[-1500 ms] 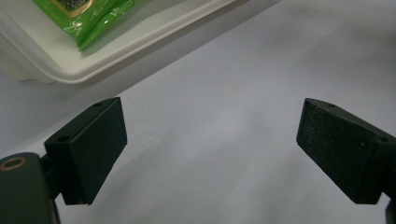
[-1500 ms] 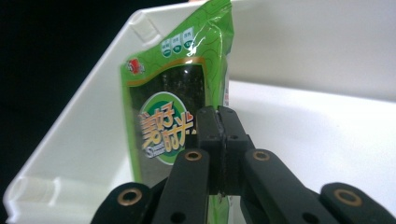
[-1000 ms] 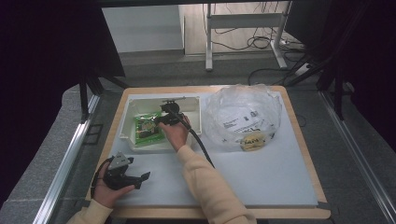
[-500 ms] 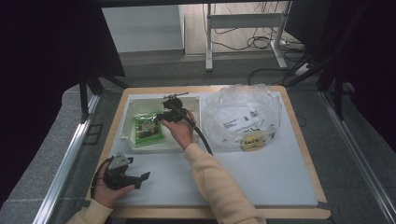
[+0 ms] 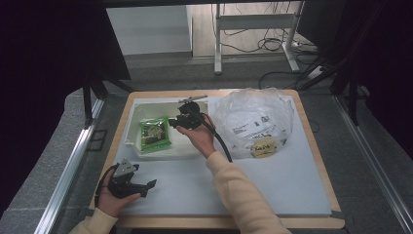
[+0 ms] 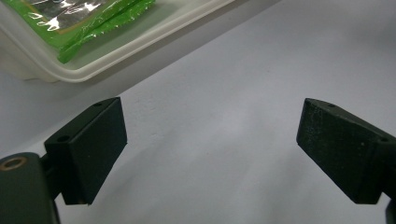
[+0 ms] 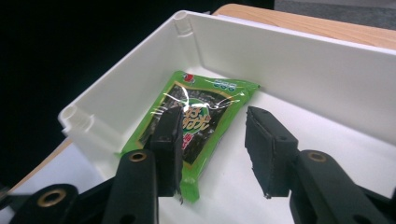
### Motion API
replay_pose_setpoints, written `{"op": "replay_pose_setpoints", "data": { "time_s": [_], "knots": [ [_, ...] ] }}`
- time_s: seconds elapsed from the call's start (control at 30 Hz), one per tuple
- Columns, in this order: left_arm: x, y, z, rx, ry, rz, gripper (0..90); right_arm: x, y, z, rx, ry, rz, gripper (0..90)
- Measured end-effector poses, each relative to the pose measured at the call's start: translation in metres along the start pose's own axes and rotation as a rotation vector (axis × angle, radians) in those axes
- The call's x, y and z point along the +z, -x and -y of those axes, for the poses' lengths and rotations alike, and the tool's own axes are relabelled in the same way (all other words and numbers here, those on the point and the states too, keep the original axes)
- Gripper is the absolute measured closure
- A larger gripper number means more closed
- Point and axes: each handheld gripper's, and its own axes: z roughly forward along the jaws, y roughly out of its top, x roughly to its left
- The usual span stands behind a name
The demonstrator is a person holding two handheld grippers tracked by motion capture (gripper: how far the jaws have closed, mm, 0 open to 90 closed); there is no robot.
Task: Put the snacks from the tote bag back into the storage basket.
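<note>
A green snack packet (image 5: 155,134) lies flat in the left part of a white tray (image 5: 132,127). My right gripper (image 5: 171,122) hovers above the tray just right of the packet and points left at it. In the right gripper view the packet (image 7: 205,109) lies below and beyond the right gripper (image 7: 214,126). Its jaws have just been opening and hold nothing. My left gripper (image 5: 149,184) rests on the white mat at the near left, open and empty. In the left gripper view the left gripper (image 6: 212,140) faces bare mat, with the tray's rim (image 6: 140,46) and packet (image 6: 93,18) beyond.
A crumpled clear plastic bag (image 5: 255,119) with a printed label lies right of the tray, and a yellow item (image 5: 263,148) shows inside it. The white mat (image 5: 272,190) covers a wooden board. A cable trails from the right gripper along the sleeve.
My right gripper has lifted and drawn slightly back from the packet, and its jaws stand wider. The packet stays in the tray. The left gripper has not moved.
</note>
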Motion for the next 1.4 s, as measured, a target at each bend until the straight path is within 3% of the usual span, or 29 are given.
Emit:
{"op": "replay_pose_setpoints", "data": {
  "time_s": [0.43, 0.83, 1.4],
  "knots": [
    [0.0, 0.0, 0.0, -0.002, -0.002, -0.007, 8.6, -0.062, 0.011, 0.017, -0.042, 0.059, 0.018, 56.6],
    [0.001, 0.0, 0.0, -0.001, -0.011, -0.015, 8.6, -0.126, 0.026, 0.048, -0.043, 0.118, 0.063, 56.2],
    [0.003, 0.001, 0.0, 0.003, -0.025, -0.027, 8.6, -0.189, 0.055, 0.119, -0.006, 0.123, 0.184, 50.8]
  ]
}}
